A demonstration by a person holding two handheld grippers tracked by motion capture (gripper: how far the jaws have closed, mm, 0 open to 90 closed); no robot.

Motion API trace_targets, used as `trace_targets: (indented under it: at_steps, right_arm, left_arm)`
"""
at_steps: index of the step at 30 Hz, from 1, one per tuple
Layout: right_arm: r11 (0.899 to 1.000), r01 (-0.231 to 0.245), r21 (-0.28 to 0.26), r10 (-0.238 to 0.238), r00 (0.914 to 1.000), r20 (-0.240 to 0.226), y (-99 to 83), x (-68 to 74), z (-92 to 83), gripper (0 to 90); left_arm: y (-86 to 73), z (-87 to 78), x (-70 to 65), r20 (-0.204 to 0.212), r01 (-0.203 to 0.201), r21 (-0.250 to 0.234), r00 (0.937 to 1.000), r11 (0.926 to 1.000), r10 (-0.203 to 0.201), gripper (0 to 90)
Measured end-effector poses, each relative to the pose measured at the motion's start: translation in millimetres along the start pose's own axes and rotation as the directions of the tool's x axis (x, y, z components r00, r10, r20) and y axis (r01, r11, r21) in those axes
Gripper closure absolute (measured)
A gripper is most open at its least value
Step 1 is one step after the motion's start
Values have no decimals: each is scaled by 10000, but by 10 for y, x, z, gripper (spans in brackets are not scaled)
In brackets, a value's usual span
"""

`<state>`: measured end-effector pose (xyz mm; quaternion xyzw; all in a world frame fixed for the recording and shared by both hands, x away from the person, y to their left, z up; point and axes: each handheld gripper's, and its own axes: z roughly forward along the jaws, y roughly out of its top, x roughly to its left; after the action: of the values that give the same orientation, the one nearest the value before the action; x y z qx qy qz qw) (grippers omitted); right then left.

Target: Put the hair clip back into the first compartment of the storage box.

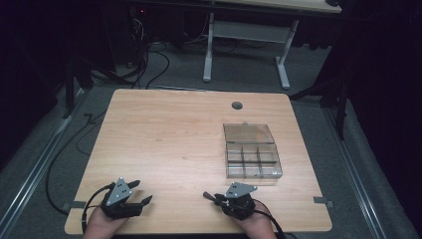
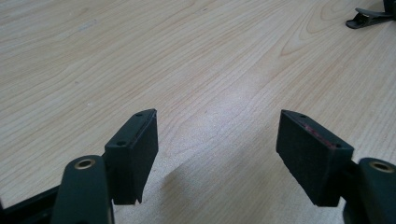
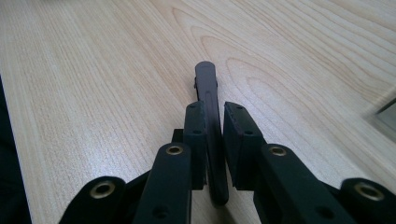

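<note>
My right gripper (image 1: 219, 198) rests at the table's near edge, right of centre, and points left. It is shut on a slim black clip (image 3: 205, 77), whose rounded end sticks out past the fingertips (image 3: 195, 116) in the right gripper view (image 3: 214, 107). That clip's tip (image 1: 205, 195) also shows in the high view and at the top right of the left gripper view (image 2: 369, 17). My left gripper (image 1: 141, 192) sits at the near left, open, with bare wood between its pads (image 2: 135, 144).
A clear plastic compartment box (image 1: 253, 163) stands on the right half of the wooden table (image 1: 164, 134), its lid (image 1: 248, 133) laid open behind it. A cable hole (image 1: 237, 105) sits near the far edge. Another desk's white legs (image 1: 208, 55) and cables (image 1: 149, 64) lie on the floor beyond.
</note>
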<state>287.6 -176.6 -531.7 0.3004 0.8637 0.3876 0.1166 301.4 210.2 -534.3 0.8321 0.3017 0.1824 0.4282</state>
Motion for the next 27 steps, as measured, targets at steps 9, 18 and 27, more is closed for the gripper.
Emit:
trace_targets:
  at_steps: [9,18,27]
  right_arm:
    - [9999,6,155,-11,9996,287,-3,-7,-30,801]
    - [9979,-641,62,633,9940,892,-154,-170,-213,802]
    - [9939,-1100,-36,1095,9847,1355,-256,-292,-348,801]
  left_arm:
    - [-1,-1,-1,7,-7,-24,10000,10000,7,299]
    - [0,-1,-2,4,-17,-13,10000,10000,17,299]
    - [0,0,-1,9,-14,-8,10000,10000,14,300]
